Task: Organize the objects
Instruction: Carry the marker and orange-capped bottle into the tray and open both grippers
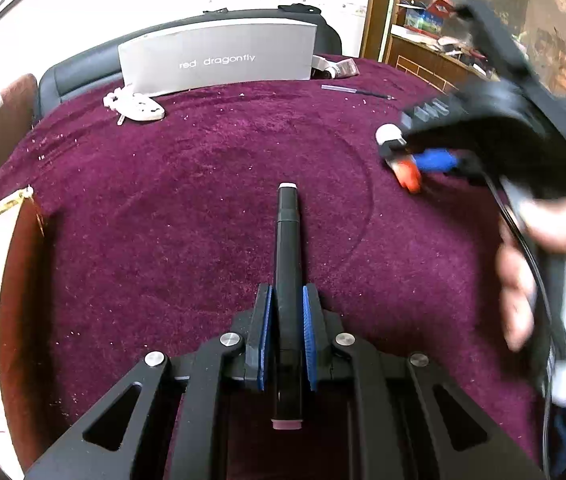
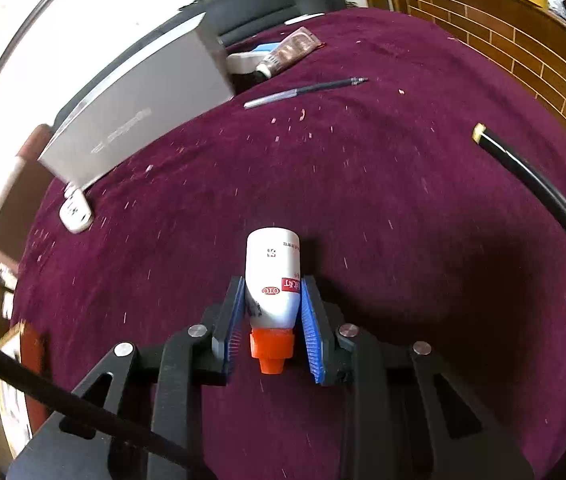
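Left wrist view: the left hand-held gripper point(image 1: 286, 336) is pinching a black cylindrical marker pen with a white tip and a pink rear cap point(image 1: 287, 280). Its blue pads press both sides of the barrel. The marker's long axis runs straight forward along the fingers, tip pointing toward the grey cardboard box lettered "red dragonfly" point(image 1: 219, 58) that stands at the far edge of the tabletop under a plum-coloured plush cloth point(image 1: 163, 184). A white power strip point(image 1: 139, 108) lies just in front of the box's left corner. To the right of the box and nearer the camera, the right hand-held gripper point(image 1: 403, 156), blurred, comes in from the right with a person's hand point(image 1: 543, 276) behind it; a white and orange thing sits at its fingertips, though the blur makes the contact hard to read here.

Right wrist view: the right hand-held gripper point(image 2: 270, 320) has a small white plastic bottle with an orange nozzle cap point(image 2: 273, 280) between its blue pads. The pads seem to press the lower body, so I judge it gripped. The bottle's long axis lies along the fingers, cap toward the camera, base toward the far edge. The grey box stands well to the far left of the bottle, a thin pen refill point(image 2: 307, 90) beyond it, and a black stick with yellow ends point(image 2: 539, 196) off to its right.

Both things are already in hand; the next move likely turns on carrying each toward the box.
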`<state>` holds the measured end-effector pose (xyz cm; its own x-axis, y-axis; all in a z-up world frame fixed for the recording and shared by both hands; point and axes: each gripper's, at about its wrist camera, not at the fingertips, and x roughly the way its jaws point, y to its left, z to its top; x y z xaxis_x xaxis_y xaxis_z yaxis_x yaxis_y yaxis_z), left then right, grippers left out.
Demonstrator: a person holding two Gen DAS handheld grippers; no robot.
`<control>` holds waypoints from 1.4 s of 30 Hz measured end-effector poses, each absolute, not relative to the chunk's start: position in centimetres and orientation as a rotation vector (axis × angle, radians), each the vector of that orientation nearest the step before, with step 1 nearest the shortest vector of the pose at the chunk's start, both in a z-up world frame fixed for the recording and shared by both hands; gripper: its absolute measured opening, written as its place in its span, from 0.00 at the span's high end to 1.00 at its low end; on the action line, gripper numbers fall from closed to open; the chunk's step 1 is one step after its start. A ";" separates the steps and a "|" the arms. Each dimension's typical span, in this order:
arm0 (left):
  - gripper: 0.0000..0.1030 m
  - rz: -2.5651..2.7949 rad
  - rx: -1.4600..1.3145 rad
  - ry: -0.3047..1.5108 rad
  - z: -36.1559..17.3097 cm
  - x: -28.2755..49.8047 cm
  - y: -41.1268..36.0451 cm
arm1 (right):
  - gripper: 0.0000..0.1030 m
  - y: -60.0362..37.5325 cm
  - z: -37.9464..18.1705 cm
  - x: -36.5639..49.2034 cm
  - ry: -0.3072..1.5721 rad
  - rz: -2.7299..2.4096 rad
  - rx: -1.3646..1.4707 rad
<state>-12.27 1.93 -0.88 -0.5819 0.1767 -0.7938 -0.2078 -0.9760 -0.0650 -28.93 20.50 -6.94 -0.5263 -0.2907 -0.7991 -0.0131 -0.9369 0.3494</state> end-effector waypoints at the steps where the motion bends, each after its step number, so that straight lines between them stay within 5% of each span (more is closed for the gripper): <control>1: 0.89 2.611 -1.307 0.031 -0.8 -12.3 1.7 | 0.77 20.7 -6.9 -27.9 -0.490 -2.542 1.412; 14: 0.89 2.645 -1.269 -0.159 0.0 -12.2 -0.4 | 0.77 17.7 -6.9 -23.1 -0.351 -2.455 1.229; 31: 0.89 2.678 -1.389 0.135 -0.7 -13.4 2.9 | 0.76 17.7 -5.6 -22.1 -0.364 -2.443 1.178; 42: 0.89 2.679 -1.325 -0.057 0.2 -11.4 0.6 | 0.76 17.8 -5.4 -22.1 -0.364 -2.440 1.171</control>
<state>-11.39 0.59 0.23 -0.5978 0.1529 -0.7869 -0.1193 -0.9877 -0.1013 -22.12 17.77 -5.43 -0.5645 -0.4661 -0.6812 0.2470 -0.8829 0.3994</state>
